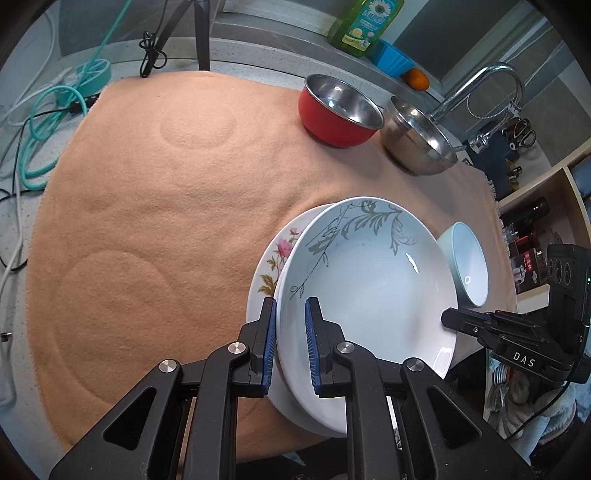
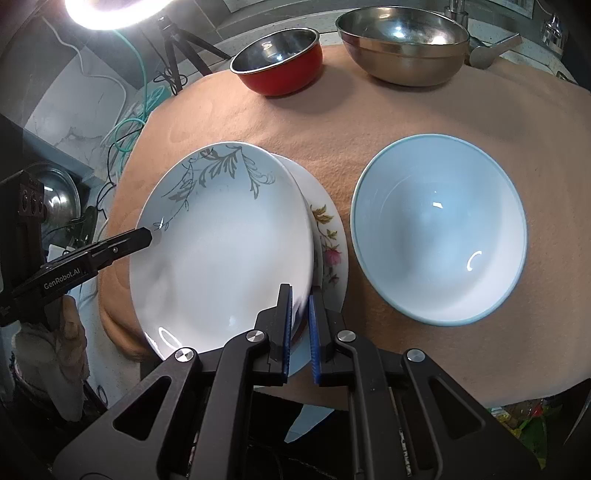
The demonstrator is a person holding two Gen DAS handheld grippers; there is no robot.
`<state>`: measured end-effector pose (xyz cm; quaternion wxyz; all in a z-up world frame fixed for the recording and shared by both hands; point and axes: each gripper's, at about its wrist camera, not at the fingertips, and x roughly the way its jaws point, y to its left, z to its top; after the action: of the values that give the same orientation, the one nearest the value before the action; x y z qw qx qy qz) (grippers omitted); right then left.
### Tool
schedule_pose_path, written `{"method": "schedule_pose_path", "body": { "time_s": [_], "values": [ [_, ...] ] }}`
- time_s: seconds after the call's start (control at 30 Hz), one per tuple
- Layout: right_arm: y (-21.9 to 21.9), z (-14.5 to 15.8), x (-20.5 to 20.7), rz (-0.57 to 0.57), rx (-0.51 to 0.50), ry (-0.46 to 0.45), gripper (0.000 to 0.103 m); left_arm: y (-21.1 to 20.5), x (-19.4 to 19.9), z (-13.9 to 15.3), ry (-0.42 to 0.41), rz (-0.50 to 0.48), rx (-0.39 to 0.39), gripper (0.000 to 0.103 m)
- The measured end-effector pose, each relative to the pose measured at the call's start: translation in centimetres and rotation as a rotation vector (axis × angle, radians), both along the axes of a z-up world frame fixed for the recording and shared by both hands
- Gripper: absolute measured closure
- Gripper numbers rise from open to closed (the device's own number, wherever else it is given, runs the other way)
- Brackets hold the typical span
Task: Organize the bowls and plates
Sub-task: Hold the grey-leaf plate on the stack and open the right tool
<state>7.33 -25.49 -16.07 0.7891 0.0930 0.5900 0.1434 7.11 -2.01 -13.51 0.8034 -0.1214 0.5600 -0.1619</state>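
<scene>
Gripping the grey-leaf plate [image 1: 365,295] by opposite rims, left hand-held gripper [image 1: 290,343] and right hand-held gripper [image 2: 300,325] both clamped on it, we hold it tilted over the floral plate [image 1: 271,266] on the worktop [image 1: 147,221]. Glazed ceramic: stiff, slippery, breakable; rim grips suit.

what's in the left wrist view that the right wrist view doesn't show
Only the left wrist view shows the green soap bottle, the curved tap and an orange fruit.
Only the right wrist view shows the bright ring light.
Both show the leaf-patterned plate gripped at its rim by both grippers over a flowered plate, plus the red bowl, steel bowl and pale blue bowl.
</scene>
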Motion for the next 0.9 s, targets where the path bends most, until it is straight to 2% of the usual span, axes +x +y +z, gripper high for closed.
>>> {"method": "schedule_pose_path", "body": {
  "time_s": [0.33,0.9],
  "values": [
    [0.28,0.11,-0.1,0.006,-0.035,-0.017,0.094,-0.25,0.0,0.02,-0.005,-0.011,0.019,0.089],
    [0.06,0.09,-0.08,-0.001,-0.018,-0.017,0.092,-0.23,-0.04,-0.01,-0.001,-0.006,0.011,0.089]
  ]
}}
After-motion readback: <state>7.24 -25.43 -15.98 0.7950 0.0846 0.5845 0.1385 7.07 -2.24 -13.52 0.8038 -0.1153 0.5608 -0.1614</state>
